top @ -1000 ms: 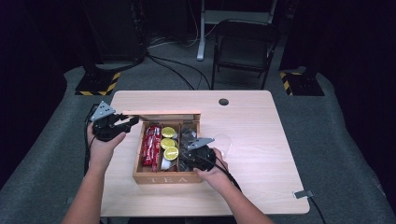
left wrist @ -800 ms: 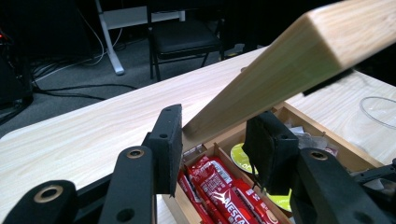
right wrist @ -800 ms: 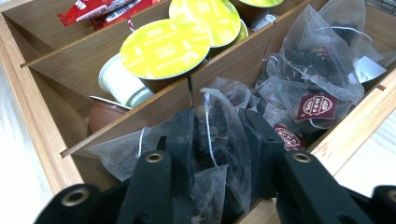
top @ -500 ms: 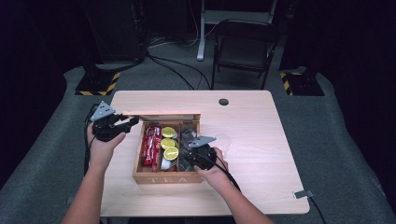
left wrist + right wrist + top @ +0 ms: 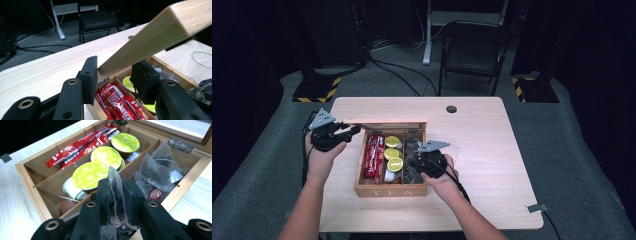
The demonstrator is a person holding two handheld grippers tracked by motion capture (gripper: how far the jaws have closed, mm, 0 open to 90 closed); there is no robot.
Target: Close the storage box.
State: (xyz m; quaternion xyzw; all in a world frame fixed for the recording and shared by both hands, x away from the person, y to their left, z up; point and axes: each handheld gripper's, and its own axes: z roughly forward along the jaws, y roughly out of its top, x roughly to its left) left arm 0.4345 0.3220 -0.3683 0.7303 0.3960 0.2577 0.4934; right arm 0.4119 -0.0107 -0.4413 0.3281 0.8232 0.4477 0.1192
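**Wooden lid could drop on the picking hand**

Pale wood bench (image 5: 492, 150) carries the tea box (image 5: 387, 190) near its front edge. The left hand-held gripper (image 5: 113, 75) clamps the raised lid (image 5: 150, 37); a slip there slams it. The right hand-held gripper (image 5: 117, 195) pinches a tea bag (image 5: 116, 192) in the box's right compartment; its thin mesh may tear or snag.

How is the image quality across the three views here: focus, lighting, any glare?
High view: table evenly lit, surroundings dark, slightly soft. Left gripper view: the lid is close and blurred at its upper end, jaws sharp. Right gripper view: crisp on the green-lidded pods, mild sheen on the tea bag between the jaws.
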